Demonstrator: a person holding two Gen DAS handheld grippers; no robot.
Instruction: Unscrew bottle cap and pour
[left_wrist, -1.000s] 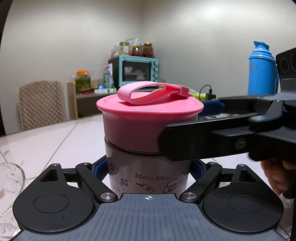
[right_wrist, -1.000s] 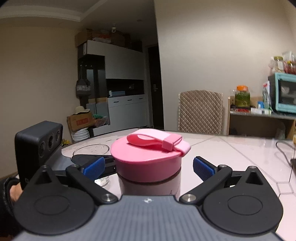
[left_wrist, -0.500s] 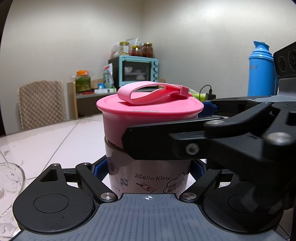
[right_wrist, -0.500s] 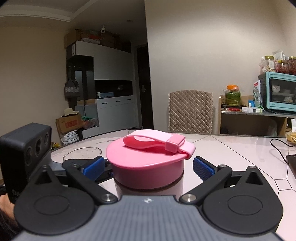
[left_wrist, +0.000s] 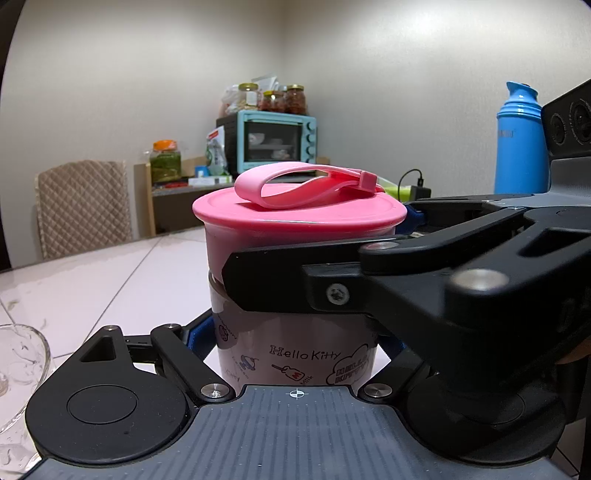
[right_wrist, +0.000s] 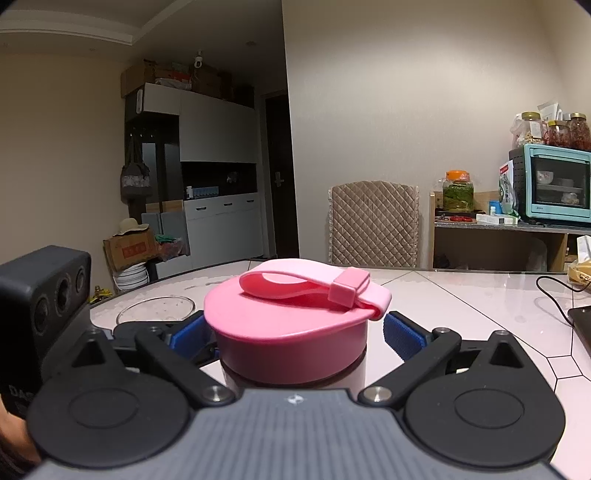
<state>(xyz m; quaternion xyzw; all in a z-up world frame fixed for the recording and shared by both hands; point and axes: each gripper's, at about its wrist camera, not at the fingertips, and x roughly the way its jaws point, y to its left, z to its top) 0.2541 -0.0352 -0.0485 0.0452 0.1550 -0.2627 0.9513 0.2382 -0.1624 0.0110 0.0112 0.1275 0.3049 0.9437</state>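
1. Pale tiled counter (right_wrist: 461, 295) fills the near ground of a home room, with cream walls behind.
2. On it stands the bottle (left_wrist: 295, 354), a short pink-and-white body printed with cartoon lettering, upright and close in front of both cameras.
3. Its pink cap (right_wrist: 288, 332) sits on top, wider than the body, with a soft loop strap (right_wrist: 314, 284) lying across it.
4. Low on the body, the left gripper (left_wrist: 295, 343) has its fingers pressed against both sides, holding the bottle.
5. Higher up, the right gripper (right_wrist: 291, 334) reaches in from the right at cap height; its fingers have just been closing, with the cap between them. The blue pad on the left side touches the cap wall, while a thin gap shows beside the right pad (right_wrist: 402, 338).
6. A glass bowl (right_wrist: 155, 308) sits on the counter just left of the bottle.
7. Farther off, a quilted chair back (right_wrist: 373, 221) stands at the counter's far edge.
8. Right of the chair, a shelf carries a teal toaster oven (right_wrist: 554, 184) with jars on top, and a jar with an orange lid (right_wrist: 458, 190) beside it.
9. At the far right of the left wrist view stands a blue flask (left_wrist: 521, 136).
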